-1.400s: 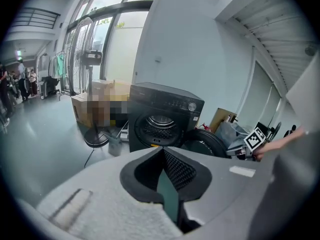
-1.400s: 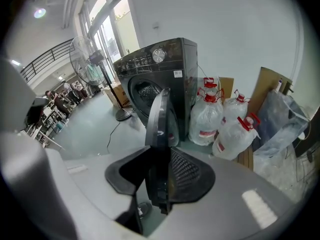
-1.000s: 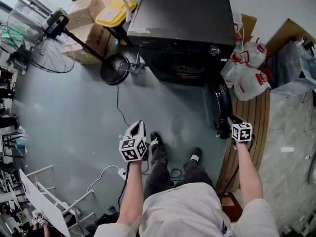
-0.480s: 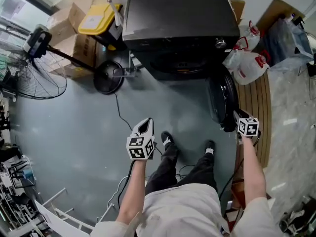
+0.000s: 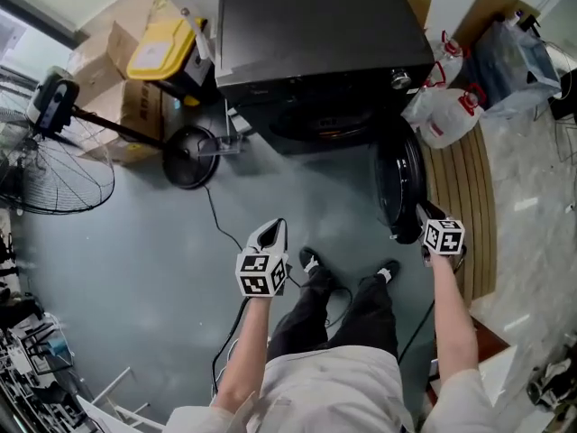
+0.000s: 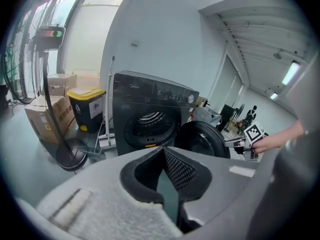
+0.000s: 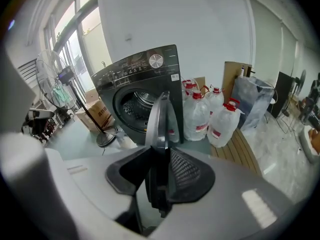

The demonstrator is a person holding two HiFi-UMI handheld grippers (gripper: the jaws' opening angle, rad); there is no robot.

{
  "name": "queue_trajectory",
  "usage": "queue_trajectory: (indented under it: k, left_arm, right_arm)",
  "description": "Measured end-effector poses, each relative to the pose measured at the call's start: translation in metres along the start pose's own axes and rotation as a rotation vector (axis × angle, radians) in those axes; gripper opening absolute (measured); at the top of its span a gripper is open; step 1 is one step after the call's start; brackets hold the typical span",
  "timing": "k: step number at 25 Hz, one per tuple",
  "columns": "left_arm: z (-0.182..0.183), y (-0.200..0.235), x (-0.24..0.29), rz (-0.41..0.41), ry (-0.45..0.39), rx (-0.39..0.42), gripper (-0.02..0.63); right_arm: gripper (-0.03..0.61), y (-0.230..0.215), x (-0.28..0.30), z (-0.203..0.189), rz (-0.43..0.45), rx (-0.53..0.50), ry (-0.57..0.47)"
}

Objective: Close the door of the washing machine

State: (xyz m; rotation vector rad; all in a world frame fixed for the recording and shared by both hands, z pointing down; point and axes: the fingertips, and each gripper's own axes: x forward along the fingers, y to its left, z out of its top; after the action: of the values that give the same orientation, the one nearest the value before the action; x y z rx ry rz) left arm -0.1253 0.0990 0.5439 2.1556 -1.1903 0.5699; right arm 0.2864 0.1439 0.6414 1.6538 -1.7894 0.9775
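Note:
A dark front-loading washing machine (image 5: 315, 43) stands at the top of the head view with its round door (image 5: 397, 183) swung open to the right. My right gripper (image 5: 413, 226) is shut on the door's outer edge. In the right gripper view the door rim (image 7: 162, 116) runs edge-on between the pads, with the drum opening (image 7: 135, 104) behind it. My left gripper (image 5: 274, 229) hangs over the floor in front of the machine, shut with nothing in it. The left gripper view shows the machine (image 6: 150, 119), the open door (image 6: 202, 139) and the right gripper (image 6: 241, 143) on it.
Left of the machine are a pedestal fan's base (image 5: 189, 156), a yellow-lidded bin (image 5: 167, 52) and cardboard boxes (image 5: 108, 52). Water jugs (image 5: 446, 111) and a wooden slatted platform (image 5: 460, 206) lie to the right of the door. A cable (image 5: 216, 215) crosses the floor near the person's feet (image 5: 311, 262).
Both hands have shifted a little across the floor and rolled slightly. The right gripper has kept its hold on the door's edge, and the left has stayed shut.

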Motion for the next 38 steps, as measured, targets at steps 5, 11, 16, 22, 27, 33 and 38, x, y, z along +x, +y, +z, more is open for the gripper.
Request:
queue_trajectory:
  k: [5,11,16,22,27,33,38]
  left_arm:
    - [-0.010,0.000,0.024,-0.027,0.033,0.040,0.006]
    - [-0.016,0.002,0.060,-0.017,0.013,0.025,0.006]
    - [-0.025,0.000,0.087,-0.042,0.028,-0.024,0.006]
    - [-0.043,0.007,0.108,-0.054,0.057,0.010,0.006]
    - [-0.048,0.015,0.110,-0.039,0.046,-0.015,0.006]
    - [-0.044,0.031,0.104,0.003,0.016,0.025,0.006]
    - [-0.049,0.054,0.092,0.051,0.027,0.010,0.006]
  right_arm:
    - [0.124,0.013,0.004,0.001,-0.002,0.034,-0.047]
    - [0.129,0.029,0.007,0.000,0.022,0.058,-0.125]
    - [0.138,0.048,0.015,0.003,0.064,0.075,-0.162]
    - [0.153,0.081,0.029,0.006,0.106,0.119,-0.199]
    - [0.163,0.106,0.043,0.014,0.135,0.168,-0.189]
    - [0.175,0.135,0.059,0.024,0.162,0.250,-0.214]
    - [0.184,0.153,0.072,0.033,0.189,0.276,-0.227]
